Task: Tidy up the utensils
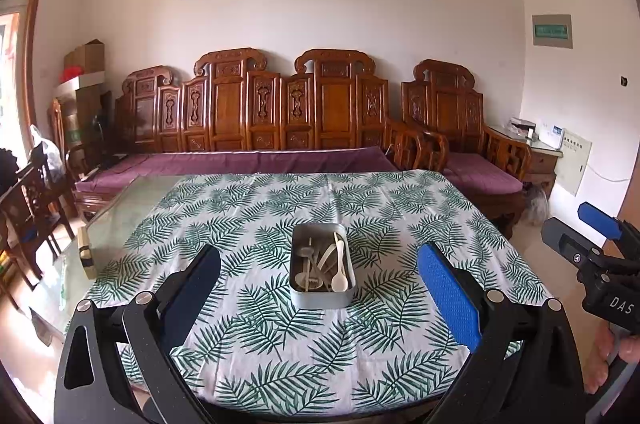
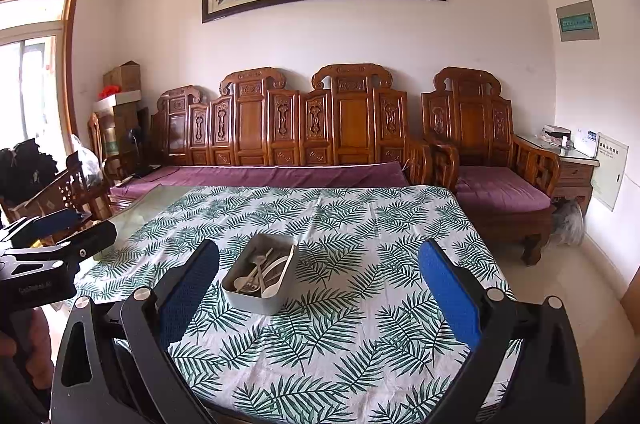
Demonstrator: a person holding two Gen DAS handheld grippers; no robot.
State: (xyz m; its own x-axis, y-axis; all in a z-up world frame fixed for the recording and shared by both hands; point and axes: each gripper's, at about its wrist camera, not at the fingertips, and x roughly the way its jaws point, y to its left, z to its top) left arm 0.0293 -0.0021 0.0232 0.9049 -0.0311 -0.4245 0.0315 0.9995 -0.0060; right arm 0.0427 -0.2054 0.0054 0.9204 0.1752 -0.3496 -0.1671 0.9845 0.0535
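Observation:
A grey metal tin (image 1: 322,300) stands on the leaf-print tablecloth (image 1: 256,208) near the table's middle. It holds several white and metal utensils (image 1: 324,264). The tin also shows in the right wrist view (image 2: 256,300), with the utensils (image 2: 260,270) inside. My left gripper (image 1: 320,260) is open and empty, held back from the tin above the near table edge. My right gripper (image 2: 319,256) is open and empty, also short of the tin. The right gripper shows at the right edge of the left wrist view (image 1: 576,230); the left gripper shows at the left edge of the right wrist view (image 2: 66,226).
The tablecloth (image 2: 360,224) covers most of a glass-topped table (image 1: 120,200), bare at its left. A small block (image 1: 85,252) sits on the glass edge. A carved wooden sofa (image 1: 256,112) with purple cushions stands behind, an armchair (image 1: 460,128) to the right.

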